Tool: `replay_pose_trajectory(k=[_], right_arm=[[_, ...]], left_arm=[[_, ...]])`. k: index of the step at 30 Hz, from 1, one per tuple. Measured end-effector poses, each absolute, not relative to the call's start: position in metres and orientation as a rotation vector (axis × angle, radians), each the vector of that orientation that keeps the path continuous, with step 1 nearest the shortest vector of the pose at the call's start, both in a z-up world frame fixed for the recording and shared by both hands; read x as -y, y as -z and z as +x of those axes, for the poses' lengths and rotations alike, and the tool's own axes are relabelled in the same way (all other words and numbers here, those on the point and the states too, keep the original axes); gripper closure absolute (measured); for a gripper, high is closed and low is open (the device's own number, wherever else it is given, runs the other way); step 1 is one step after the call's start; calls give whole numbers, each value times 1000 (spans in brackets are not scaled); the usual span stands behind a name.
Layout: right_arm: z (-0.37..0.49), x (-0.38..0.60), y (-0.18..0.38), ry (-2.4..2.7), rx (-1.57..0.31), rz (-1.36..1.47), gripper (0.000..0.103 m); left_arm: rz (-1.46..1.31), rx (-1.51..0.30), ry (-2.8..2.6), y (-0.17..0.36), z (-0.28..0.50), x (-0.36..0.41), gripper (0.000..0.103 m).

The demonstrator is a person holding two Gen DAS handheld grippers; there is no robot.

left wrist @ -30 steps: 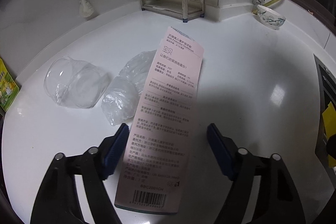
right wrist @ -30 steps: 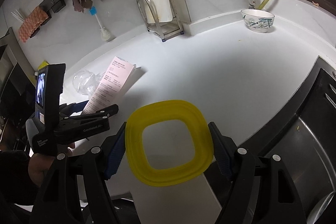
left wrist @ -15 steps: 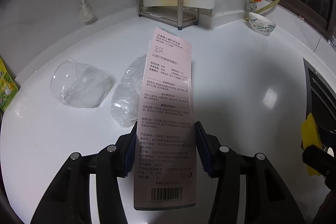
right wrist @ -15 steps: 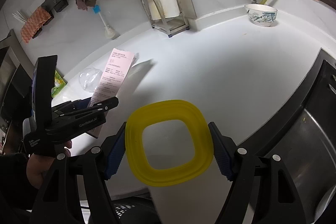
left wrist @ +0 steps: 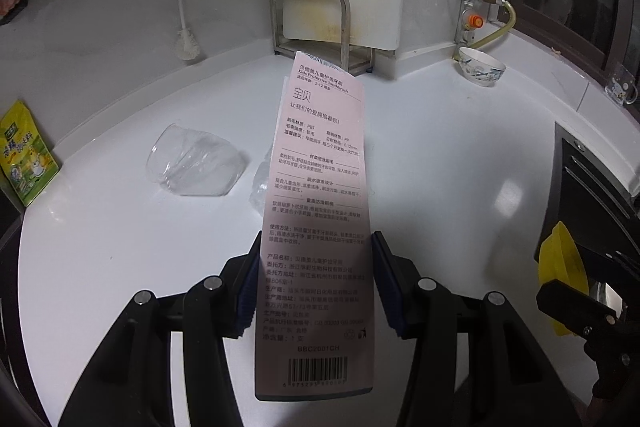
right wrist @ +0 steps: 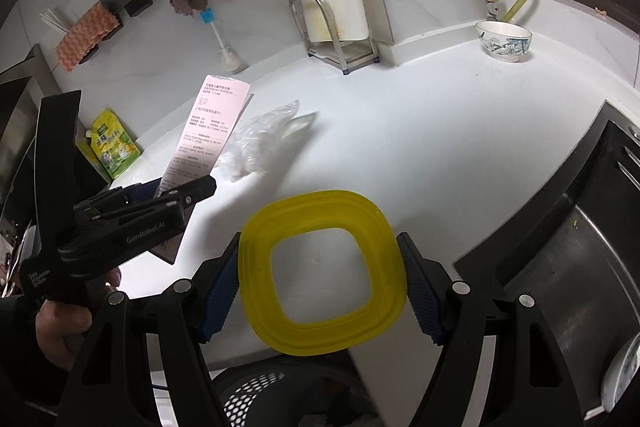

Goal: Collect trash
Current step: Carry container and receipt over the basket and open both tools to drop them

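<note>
**Both grippers loaded, two plastic bits left on the counter**

Holding trash in both hands right now. Left gripper is clamped on the pink toothbrush card, pads on its two long edges, low down near the barcode end. Card is lifted off the white counter, long axis running straight out along the fingers, top end pointing at the steel rack. Looks like thin, light card, stiff enough to stand out unsupported, though an edge squeeze could buckle it; a flat pinch across the faces would probably be safer.

Right gripper is closed on the yellow ring lid, pads on opposite sides, held flat over a perforated bin below the counter edge. Probably flexible plastic, light.

Still on the counter: clear plastic cup on its side, and crumpled clear film beside it. Both likely featherweight, crushable, slippery.
</note>
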State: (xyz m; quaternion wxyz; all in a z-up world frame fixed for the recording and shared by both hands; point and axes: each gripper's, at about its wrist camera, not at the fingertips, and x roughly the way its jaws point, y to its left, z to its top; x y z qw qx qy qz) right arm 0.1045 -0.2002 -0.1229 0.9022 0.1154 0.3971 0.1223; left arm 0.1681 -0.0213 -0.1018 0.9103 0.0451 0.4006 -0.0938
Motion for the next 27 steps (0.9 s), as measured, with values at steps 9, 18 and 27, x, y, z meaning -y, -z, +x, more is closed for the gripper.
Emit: replay_pose_trajectory(k=[9,18,27], right_arm=[[52,193,111,-249,-843,227,32],[-16,186,111,-262,-898,212,32],[-69,187,127,-257,-939,227,32]], left_arm=[[91,-843,197,88,100,5,54],[89,-868,183,83,33,-3,54],[101,-904,196,91,-30,1,54]])
